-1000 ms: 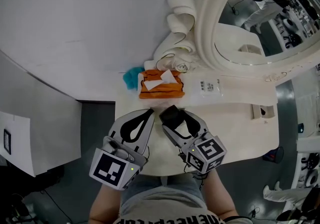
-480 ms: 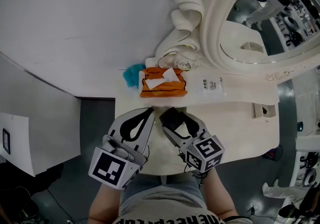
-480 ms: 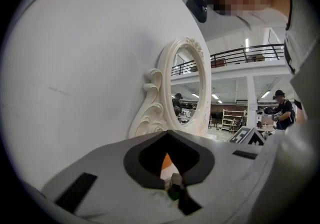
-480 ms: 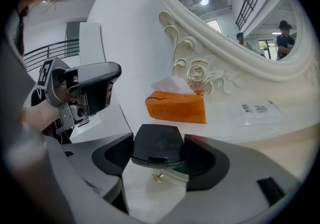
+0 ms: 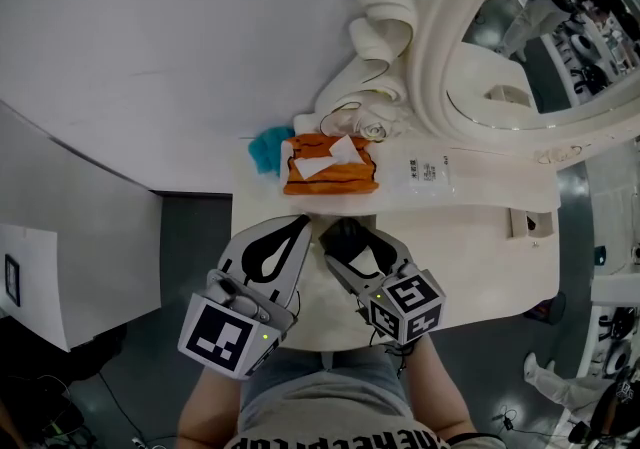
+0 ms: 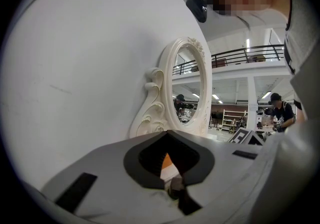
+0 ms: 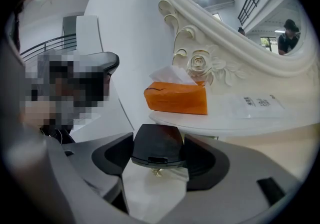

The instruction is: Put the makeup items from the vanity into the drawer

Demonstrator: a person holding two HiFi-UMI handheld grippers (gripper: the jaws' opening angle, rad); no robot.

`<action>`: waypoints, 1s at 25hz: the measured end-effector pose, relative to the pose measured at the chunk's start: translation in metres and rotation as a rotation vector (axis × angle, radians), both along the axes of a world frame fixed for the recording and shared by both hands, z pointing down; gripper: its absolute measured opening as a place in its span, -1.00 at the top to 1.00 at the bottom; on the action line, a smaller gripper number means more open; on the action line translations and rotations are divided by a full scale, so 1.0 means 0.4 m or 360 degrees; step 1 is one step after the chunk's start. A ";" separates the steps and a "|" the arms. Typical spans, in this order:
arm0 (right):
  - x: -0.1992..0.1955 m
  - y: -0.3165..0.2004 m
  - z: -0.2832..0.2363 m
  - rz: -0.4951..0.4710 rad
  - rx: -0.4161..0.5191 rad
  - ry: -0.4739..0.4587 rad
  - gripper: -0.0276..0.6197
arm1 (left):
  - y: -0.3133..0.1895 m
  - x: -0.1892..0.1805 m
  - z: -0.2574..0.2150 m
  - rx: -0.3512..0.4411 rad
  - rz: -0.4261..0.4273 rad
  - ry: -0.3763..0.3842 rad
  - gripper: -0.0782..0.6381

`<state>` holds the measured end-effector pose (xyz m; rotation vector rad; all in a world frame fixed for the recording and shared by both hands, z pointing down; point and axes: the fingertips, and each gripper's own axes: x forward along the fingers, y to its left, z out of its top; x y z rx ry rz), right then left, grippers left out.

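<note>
A black compact case sits between the jaws of my right gripper, which is shut on it just in front of the white vanity top. In the head view the compact is over the vanity's near edge, held by the right gripper. My left gripper is beside it on the left, jaws closed tip to tip with nothing in them. In the left gripper view the tips of that gripper meet. No drawer shows clearly in any view.
An orange tissue box and a clear labelled packet lie at the back of the vanity, under the oval mirror. A teal object sits left of the box. A small box is at the right edge.
Almost nothing: both grippers keep their places and grips. The right gripper with the compact has edged slightly toward the person, and the head view has shifted a little.
</note>
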<state>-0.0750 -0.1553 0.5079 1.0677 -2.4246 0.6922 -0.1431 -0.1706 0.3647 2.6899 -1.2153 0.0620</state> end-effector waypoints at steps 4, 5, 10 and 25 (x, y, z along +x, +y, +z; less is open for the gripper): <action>0.002 0.001 0.006 0.0000 -0.0031 0.0017 -0.14 | -0.004 -0.001 -0.008 0.0041 -0.0009 0.0008 0.73; 0.003 -0.001 0.008 0.0003 -0.0036 0.0022 -0.14 | -0.005 -0.002 -0.009 0.0043 -0.0008 0.0006 0.73; 0.008 -0.009 0.014 0.0022 -0.0055 0.0042 -0.14 | -0.007 -0.001 -0.012 0.0061 -0.0009 0.0014 0.73; 0.014 -0.023 0.003 0.0086 0.0020 0.0052 -0.14 | -0.002 -0.005 -0.012 0.0061 -0.0014 0.0011 0.73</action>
